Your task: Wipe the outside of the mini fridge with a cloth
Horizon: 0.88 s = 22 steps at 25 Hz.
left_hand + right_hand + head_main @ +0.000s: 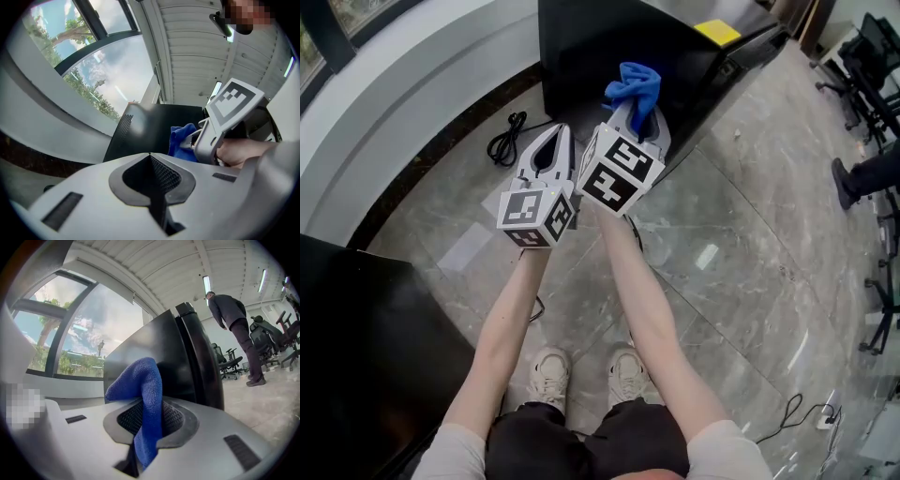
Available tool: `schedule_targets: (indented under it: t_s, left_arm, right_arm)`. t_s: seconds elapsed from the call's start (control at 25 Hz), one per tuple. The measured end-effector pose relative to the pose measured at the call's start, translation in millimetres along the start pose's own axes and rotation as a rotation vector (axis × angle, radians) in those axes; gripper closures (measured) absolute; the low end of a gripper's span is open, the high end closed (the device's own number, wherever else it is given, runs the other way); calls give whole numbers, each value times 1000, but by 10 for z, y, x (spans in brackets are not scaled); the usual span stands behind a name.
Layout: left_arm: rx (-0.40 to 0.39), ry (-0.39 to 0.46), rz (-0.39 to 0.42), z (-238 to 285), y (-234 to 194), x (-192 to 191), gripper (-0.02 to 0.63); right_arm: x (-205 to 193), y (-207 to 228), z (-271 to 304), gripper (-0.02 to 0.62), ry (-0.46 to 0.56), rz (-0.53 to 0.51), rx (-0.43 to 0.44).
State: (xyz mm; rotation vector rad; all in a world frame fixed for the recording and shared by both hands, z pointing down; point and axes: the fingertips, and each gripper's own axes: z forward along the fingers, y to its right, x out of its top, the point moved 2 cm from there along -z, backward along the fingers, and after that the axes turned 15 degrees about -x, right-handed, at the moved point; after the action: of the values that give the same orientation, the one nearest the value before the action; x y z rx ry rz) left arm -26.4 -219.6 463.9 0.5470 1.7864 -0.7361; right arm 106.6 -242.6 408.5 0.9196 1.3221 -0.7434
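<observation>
Blue cloth [636,86] sticks up from the right tool [639,111], whose jaws are pinched on it. One fold pokes out ahead of the jaws and a tail hangs back between the pads. The left tool [551,142] sits just beside it, jaws pressed together with nothing between them. Both are held in front of the black fridge [609,47], which stands on the stone floor [741,244]. The cloth is close to the fridge, but I can't say whether it touches. A black cable [507,139] lies on the floor to the left of the fridge.

By my reckoning no wiping is under way yet: this is the approach, cloth in grip. Next, the right tool needs to lay the cloth's free fold flat against a fridge panel. It should press just enough that fabric, not the jaw tips, rubs the panel, with the left tool held clear.
</observation>
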Motion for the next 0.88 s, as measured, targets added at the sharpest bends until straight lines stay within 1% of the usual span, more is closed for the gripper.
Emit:
schedule_targets:
  t_s: [0.12,0.4,0.88]
  left_arm:
    - [-1,2,-9,16,85,-25,601]
    - [-37,-13,-5,99,334,-116,601]
    - [-2,-2,-25,71,271,-171,601]
  right_arm:
    - [26,182,-76,515,-6,6,-6]
    - [44,561,-211,515,-5,7,-21]
    - [23,740,-299,515,-21,28,-34]
